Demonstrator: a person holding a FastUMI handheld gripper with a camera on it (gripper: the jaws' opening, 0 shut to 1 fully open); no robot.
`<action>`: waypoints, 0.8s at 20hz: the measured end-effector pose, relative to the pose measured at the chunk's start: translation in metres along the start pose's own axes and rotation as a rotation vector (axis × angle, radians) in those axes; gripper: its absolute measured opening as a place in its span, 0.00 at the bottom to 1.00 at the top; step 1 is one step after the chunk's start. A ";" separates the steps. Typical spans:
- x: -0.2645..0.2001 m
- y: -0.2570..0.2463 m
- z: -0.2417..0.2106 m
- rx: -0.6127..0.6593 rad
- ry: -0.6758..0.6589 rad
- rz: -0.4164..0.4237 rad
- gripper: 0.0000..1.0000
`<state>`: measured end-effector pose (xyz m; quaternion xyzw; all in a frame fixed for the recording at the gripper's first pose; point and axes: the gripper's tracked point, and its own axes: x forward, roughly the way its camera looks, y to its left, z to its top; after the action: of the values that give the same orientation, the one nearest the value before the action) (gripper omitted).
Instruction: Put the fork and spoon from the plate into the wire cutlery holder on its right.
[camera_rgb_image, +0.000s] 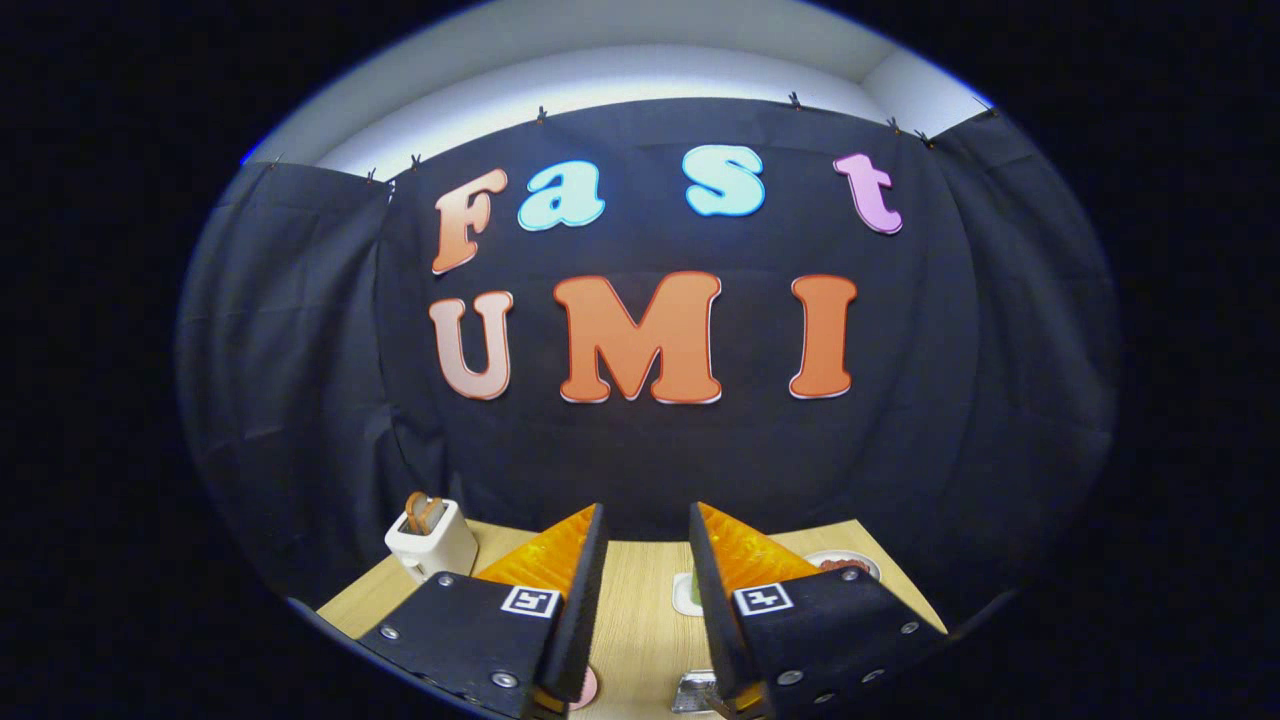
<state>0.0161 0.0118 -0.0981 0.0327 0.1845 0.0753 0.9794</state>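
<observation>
My gripper (646, 512) is open and held high over a wooden table (640, 610), with nothing between its fingers. Low between the fingers, a sliver of a pink round thing (587, 690) peeks out from under the left finger; I cannot tell whether it is the plate. A small shiny metal piece (695, 692) shows beside the right finger, and it is too cut off to identify. The fork and spoon are hidden from me.
A white toaster (432, 542) with a slice of bread in it stands at the table's far left corner. A small white and green item (684, 592) lies just left of the right finger. A white dish (845, 565) with something reddish sits far right.
</observation>
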 end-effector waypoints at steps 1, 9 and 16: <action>-0.002 -0.001 0.008 -0.004 -0.033 -0.006 0.56; -0.012 -0.007 0.060 -0.041 -0.203 -0.074 0.97; -0.019 -0.014 0.072 -0.070 -0.265 -0.125 0.97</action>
<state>0.0270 -0.0072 -0.0262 -0.0032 0.0526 0.0158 0.9985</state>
